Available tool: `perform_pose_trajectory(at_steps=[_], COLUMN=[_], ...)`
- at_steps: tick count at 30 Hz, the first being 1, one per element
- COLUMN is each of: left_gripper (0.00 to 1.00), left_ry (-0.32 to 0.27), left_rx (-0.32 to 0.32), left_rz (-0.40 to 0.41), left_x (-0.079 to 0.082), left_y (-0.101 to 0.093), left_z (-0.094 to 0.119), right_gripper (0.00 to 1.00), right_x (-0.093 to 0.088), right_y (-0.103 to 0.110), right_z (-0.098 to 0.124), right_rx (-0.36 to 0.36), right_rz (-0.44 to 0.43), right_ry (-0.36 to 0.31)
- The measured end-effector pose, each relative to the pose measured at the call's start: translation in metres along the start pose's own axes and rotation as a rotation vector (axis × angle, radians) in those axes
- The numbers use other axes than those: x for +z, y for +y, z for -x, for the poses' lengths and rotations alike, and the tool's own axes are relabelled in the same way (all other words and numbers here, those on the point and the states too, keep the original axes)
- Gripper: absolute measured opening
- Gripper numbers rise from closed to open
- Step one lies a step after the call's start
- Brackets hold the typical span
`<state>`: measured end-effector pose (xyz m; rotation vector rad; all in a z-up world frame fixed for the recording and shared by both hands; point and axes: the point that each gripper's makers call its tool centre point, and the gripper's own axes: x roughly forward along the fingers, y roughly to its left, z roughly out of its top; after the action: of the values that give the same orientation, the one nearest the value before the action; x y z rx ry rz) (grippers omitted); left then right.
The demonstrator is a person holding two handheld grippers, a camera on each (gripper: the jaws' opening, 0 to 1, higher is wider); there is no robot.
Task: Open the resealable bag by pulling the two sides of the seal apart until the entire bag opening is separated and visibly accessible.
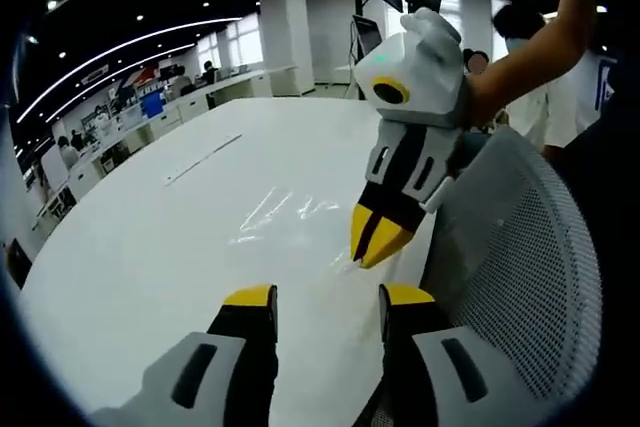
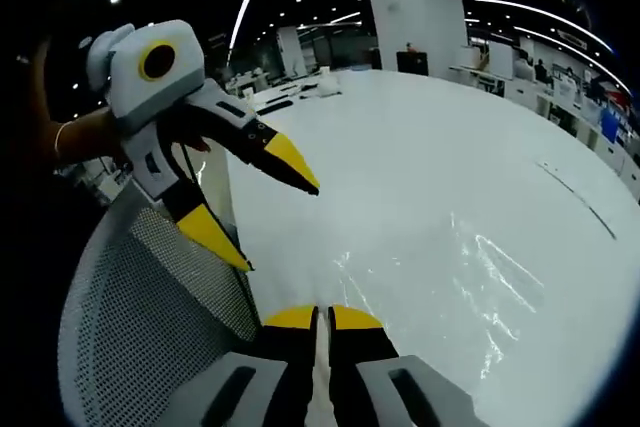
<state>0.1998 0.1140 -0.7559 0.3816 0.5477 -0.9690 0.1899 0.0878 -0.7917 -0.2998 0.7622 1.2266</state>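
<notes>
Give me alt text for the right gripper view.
The right claw, shut on the edge of a clear plastic bag, lies over a white table. The left claw hangs open beside a mesh chair back.

Clear bag [image 2: 480, 277] edges indistinct

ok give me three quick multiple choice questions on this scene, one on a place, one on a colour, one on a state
1. Where does the clear bag lie?
A on the white table
B on a chair seat
C on the floor

2. What colour are the gripper jaw tips?
A red
B yellow
C blue

3. How do the left gripper jaws stand?
A open
B shut on the bag
C shut on nothing

Answers:
1 A, its glints lie flat on the white table.
2 B, both grippers end in yellow tips.
3 A, a wide gap shows between them, while the right gripper is closed at the bag's edge.
</notes>
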Motion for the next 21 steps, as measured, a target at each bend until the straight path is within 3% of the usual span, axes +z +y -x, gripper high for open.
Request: perform_pose_trajectory(at_steps=[2,5,10,18,21], left_gripper=[0.35,0.32,0.27,0.17,0.17], left_ry=[-0.001,0.013,0.114,0.175,0.211], left_rx=[-0.040,-0.052,-0.053,-0.093,-0.090], left_rz=[-0.007,-0.038,-0.199,-0.379,-0.442], left_x=[0.001,0.001,-0.011,-0.016,-0.019], left_y=[-0.007,-0.010,-0.011,-0.025,-0.027], left_z=[-0.001,-0.004,-0.007,-0.015,-0.017], right_gripper=[0.00,0.00,0.00,0.00,0.00], right_x=[0.000,-0.002,-0.002,0.000,-0.001], right_y=[0.003,0.008,0.014,0.018,0.019], right_z=[0.000,-0.003,-0.005,-0.005,-0.005], right_rx=[0.007,0.016,0.031,0.034,0.034], right_rz=[0.015,0.044,0.052,0.076,0.092], right_ry=[0.004,0.019,0.021,0.021,0.029])
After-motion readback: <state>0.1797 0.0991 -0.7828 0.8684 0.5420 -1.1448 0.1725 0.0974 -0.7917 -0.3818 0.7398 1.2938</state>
